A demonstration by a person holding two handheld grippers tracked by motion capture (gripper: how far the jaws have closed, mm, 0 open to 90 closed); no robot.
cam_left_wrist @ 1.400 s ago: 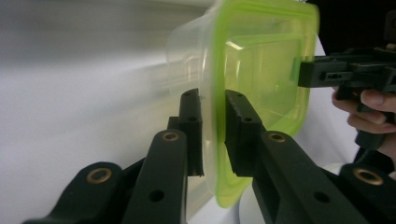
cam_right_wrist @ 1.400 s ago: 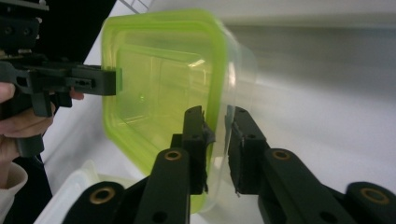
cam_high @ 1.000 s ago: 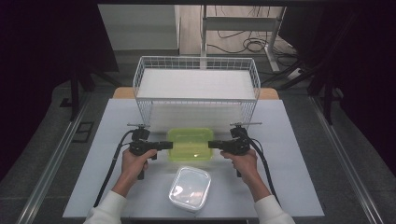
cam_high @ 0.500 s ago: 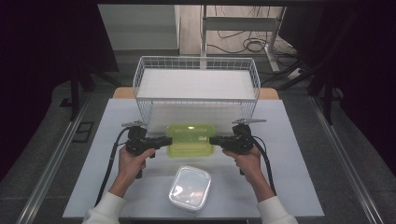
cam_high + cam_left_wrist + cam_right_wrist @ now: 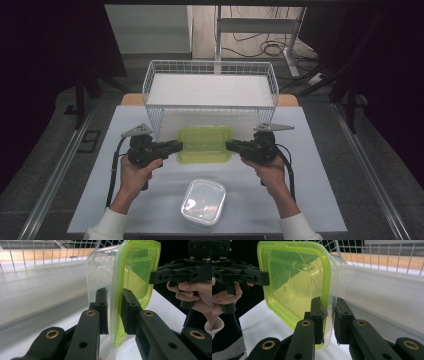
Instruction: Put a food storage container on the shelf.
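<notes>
Since a second ago the green-lidded container [image 5: 204,144] has travelled away from the person, up the counter [image 5: 325,200] toward the wire basket [image 5: 210,87], and both grippers have gone with it. It now sits just in front of the basket's near wall, held between the two grippers. From the left gripper view, the left gripper [image 5: 114,312] is clamped on the container's edge, one jaw on the clear tub wall, the other on the green lid [image 5: 135,275]. The right gripper [image 5: 329,315] pinches the opposite edge the same way. Nearer the person, a second clear container [image 5: 202,201] with a clear lid rests on the counter, apart from both grippers. No brand, label or writing can be read on either container.
</notes>
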